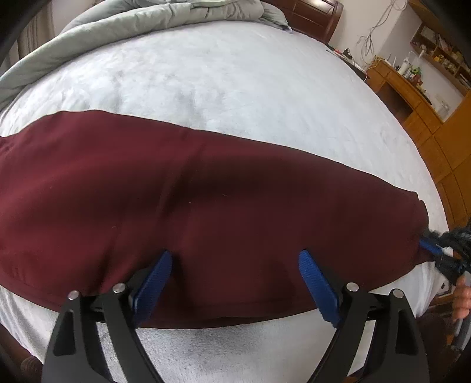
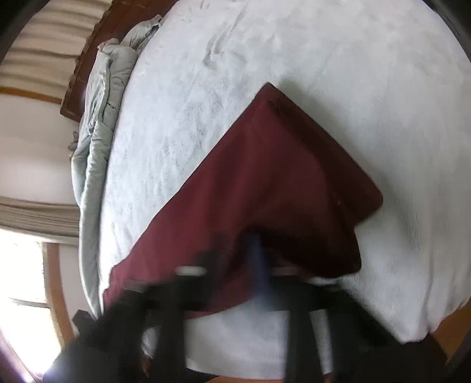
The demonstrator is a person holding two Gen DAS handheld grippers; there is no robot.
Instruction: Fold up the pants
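Dark maroon pants (image 1: 182, 200) lie flat across a pale bed (image 1: 229, 82), folded lengthwise. My left gripper (image 1: 235, 262) is open, its blue fingertips (image 1: 156, 280) resting over the pants' near edge. My right gripper (image 2: 259, 250) appears blurred in its own view, its blue fingers close together on the pants (image 2: 279, 176) at one end. In the left wrist view the right gripper (image 1: 432, 247) pinches the pants' right end.
A grey quilt (image 1: 123, 17) is bunched at the head of the bed, also in the right wrist view (image 2: 100, 123). A wooden desk and shelves (image 1: 418, 88) stand right of the bed. A window (image 2: 23, 280) is at the left.
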